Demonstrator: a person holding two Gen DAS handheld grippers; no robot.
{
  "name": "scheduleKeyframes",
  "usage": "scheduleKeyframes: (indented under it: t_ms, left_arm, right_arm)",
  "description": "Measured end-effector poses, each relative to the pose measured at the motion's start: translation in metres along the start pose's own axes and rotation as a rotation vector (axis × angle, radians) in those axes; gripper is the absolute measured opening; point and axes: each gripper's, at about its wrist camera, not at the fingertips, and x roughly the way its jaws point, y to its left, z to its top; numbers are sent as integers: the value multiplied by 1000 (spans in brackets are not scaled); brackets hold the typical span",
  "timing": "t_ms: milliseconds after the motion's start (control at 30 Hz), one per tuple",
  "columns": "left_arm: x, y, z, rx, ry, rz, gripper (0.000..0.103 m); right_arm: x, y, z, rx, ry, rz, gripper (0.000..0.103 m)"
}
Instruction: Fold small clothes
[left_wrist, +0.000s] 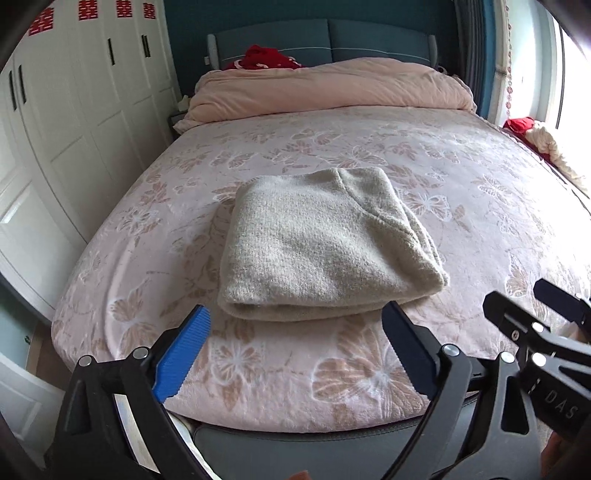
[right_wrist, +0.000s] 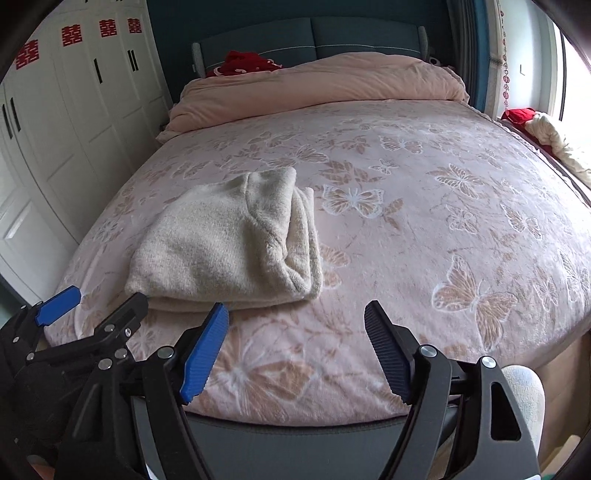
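A cream knitted sweater (left_wrist: 325, 243) lies folded into a thick rectangle on the pink butterfly bedspread (left_wrist: 461, 192); it also shows in the right wrist view (right_wrist: 229, 240). My left gripper (left_wrist: 295, 317) is open and empty, just in front of the sweater's near edge. My right gripper (right_wrist: 295, 314) is open and empty, to the right of the sweater's near corner, over bare bedspread (right_wrist: 424, 221). The right gripper shows at the lower right of the left wrist view (left_wrist: 532, 302). The left gripper shows at the lower left of the right wrist view (right_wrist: 99, 299).
A rolled pink duvet (left_wrist: 332, 88) lies across the head of the bed, with red cloth (left_wrist: 266, 59) behind it. White wardrobe doors (left_wrist: 74, 122) stand along the left. Red and cream clothes (left_wrist: 543, 140) are piled by the window at right.
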Motion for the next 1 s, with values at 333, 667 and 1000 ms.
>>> scheduleKeyframes:
  t_ms: [333, 667, 1000]
  left_arm:
    - [-13, -4, -7, -26, -14, 32, 91]
    - [-17, -2, -12, -49, -30, 61, 92]
    - [-13, 0, -12, -54, -9, 59, 96]
  right_arm:
    - [-14, -1, -10, 9, -14, 2, 74]
    - [-15, -1, -10, 9, -13, 3, 74]
    - [-13, 2, -12, 14, -6, -8, 74]
